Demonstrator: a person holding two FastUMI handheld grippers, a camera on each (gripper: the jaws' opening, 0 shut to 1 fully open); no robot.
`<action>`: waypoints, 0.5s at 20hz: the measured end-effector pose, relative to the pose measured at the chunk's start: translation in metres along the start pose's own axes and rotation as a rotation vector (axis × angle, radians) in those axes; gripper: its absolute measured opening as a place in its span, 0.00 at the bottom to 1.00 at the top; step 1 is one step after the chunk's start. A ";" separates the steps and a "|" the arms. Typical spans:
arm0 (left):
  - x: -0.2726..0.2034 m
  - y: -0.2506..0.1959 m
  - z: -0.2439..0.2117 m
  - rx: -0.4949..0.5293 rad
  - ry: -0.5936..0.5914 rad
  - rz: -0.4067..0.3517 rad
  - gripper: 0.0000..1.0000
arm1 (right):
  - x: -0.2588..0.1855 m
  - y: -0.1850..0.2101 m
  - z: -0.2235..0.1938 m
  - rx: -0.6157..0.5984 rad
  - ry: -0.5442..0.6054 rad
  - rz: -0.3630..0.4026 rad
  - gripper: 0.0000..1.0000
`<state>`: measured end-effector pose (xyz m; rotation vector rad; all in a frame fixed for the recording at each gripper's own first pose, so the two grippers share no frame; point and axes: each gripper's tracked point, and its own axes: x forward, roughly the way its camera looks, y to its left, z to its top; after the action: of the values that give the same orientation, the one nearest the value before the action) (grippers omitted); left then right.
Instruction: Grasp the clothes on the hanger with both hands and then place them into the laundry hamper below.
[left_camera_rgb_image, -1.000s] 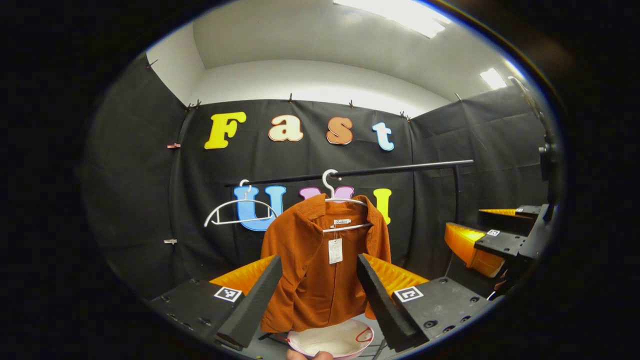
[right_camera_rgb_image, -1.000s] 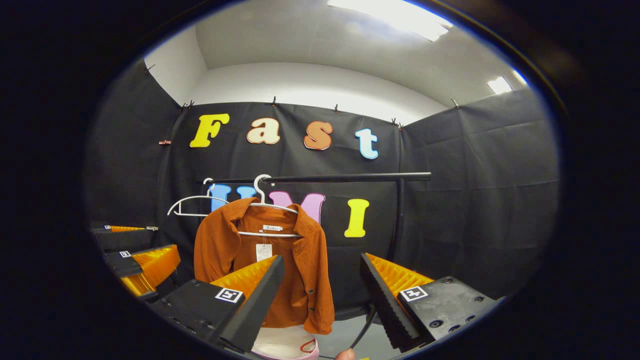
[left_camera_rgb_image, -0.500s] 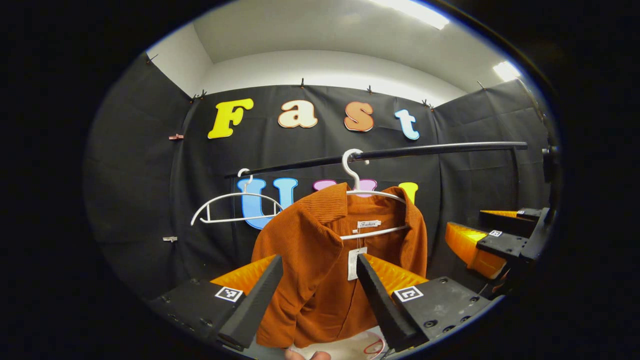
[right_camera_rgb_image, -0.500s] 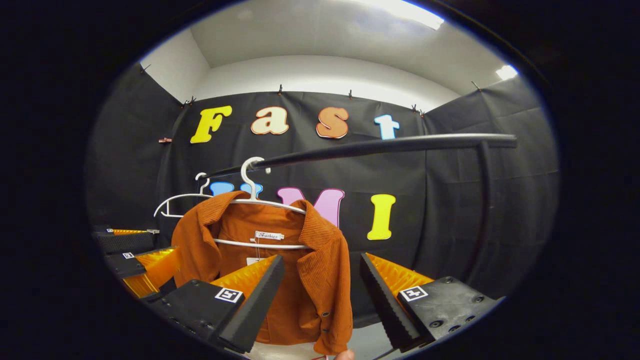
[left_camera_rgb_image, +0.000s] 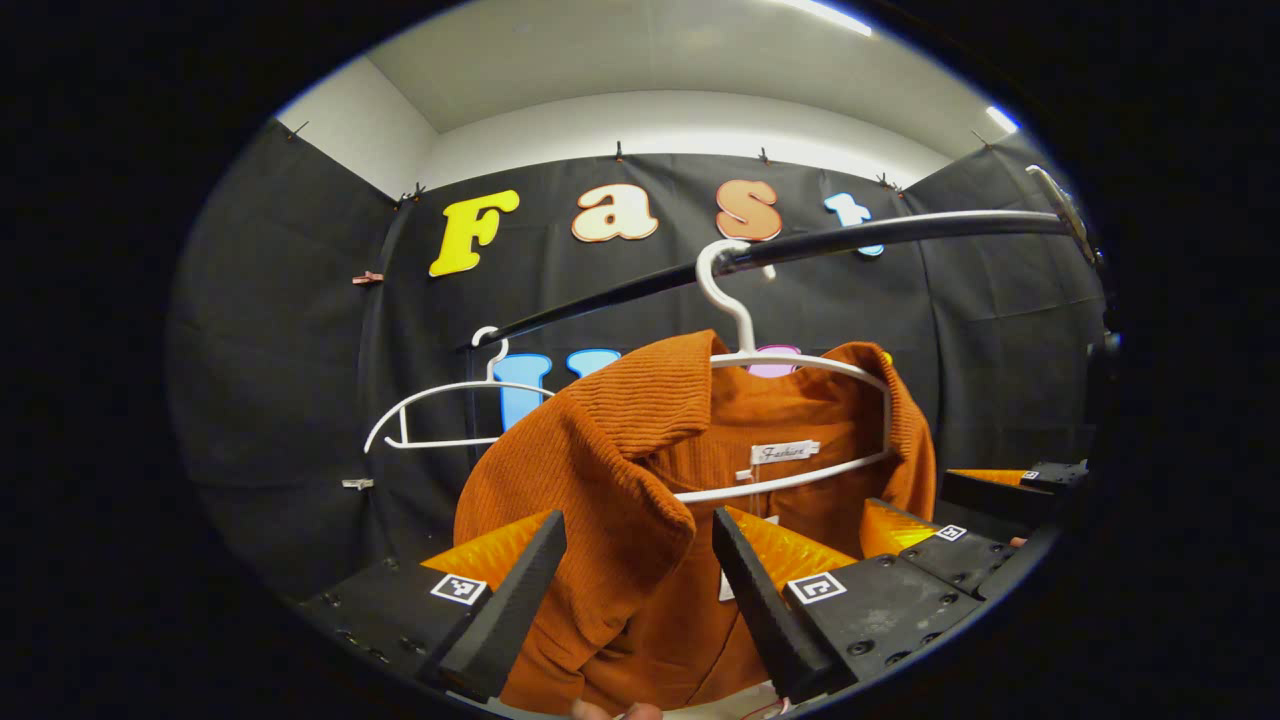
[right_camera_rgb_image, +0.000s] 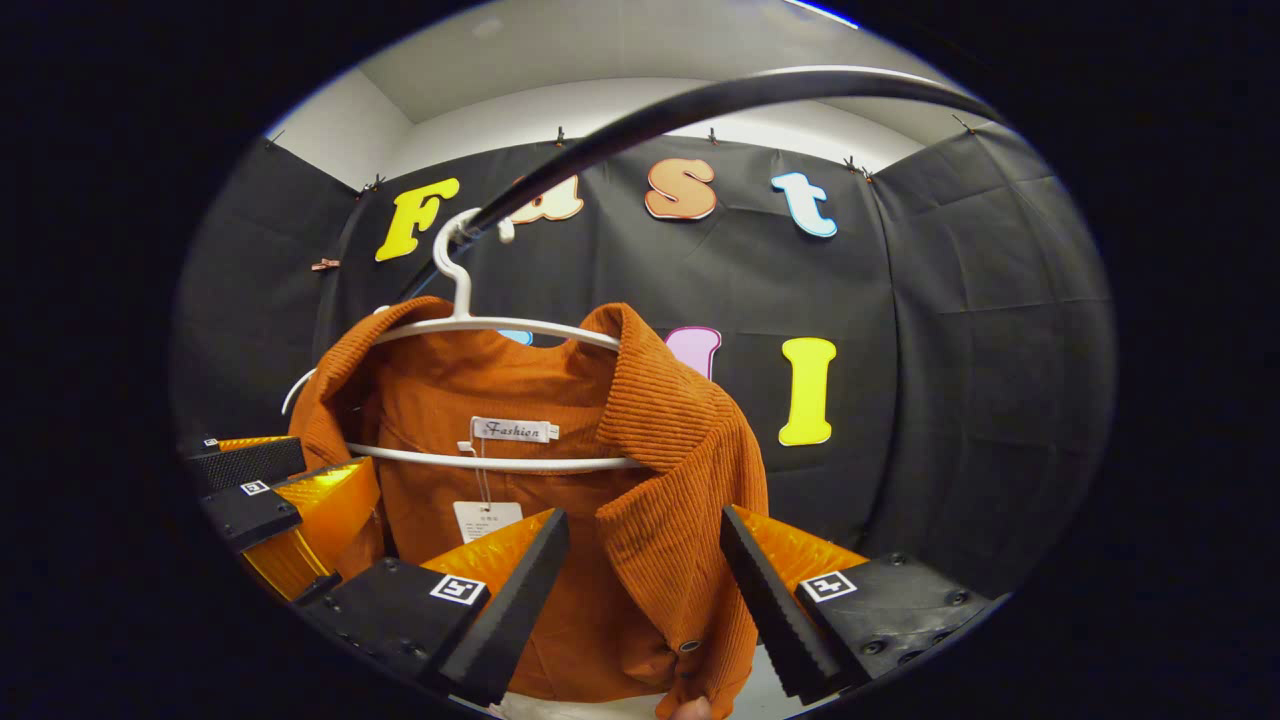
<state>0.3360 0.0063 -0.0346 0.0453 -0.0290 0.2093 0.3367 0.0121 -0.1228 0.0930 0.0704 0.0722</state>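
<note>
An empty white hanger (left_camera_rgb_image: 440, 410) hangs off to the left of the left gripper (left_camera_rgb_image: 632, 590), whose fingers (left_camera_rgb_image: 505, 600) stand wide apart around the front panel of a rust corduroy jacket (left_camera_rgb_image: 620, 480) on its own hanger (left_camera_rgb_image: 790, 365). The right gripper (right_camera_rgb_image: 640, 590), fingers equally wide, frames the opposite panel. A sound grasp would close on each lapel below the collar, clear of the hanger wire.

Ceiling lights (left_camera_rgb_image: 815, 12) are shining from above, lighting the booth evenly. Fisheye distortion is bending the rail (right_camera_rgb_image: 700, 105) into a curve. The jacket (left_camera_rgb_image: 640, 470) is staying sharp, without glare.
</note>
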 end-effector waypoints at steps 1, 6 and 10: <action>0.007 0.001 -0.002 0.000 0.002 0.018 0.93 | 0.008 -0.003 -0.001 -0.004 -0.004 -0.013 0.98; 0.028 0.004 -0.021 0.012 0.064 0.038 0.63 | 0.026 -0.004 -0.007 0.009 -0.021 -0.006 0.71; 0.030 0.005 -0.020 -0.026 0.057 0.018 0.07 | 0.029 -0.012 -0.005 0.080 -0.035 0.018 0.11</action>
<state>0.3647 0.0184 -0.0530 0.0133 0.0245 0.2279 0.3660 0.0031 -0.1308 0.1752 0.0379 0.0862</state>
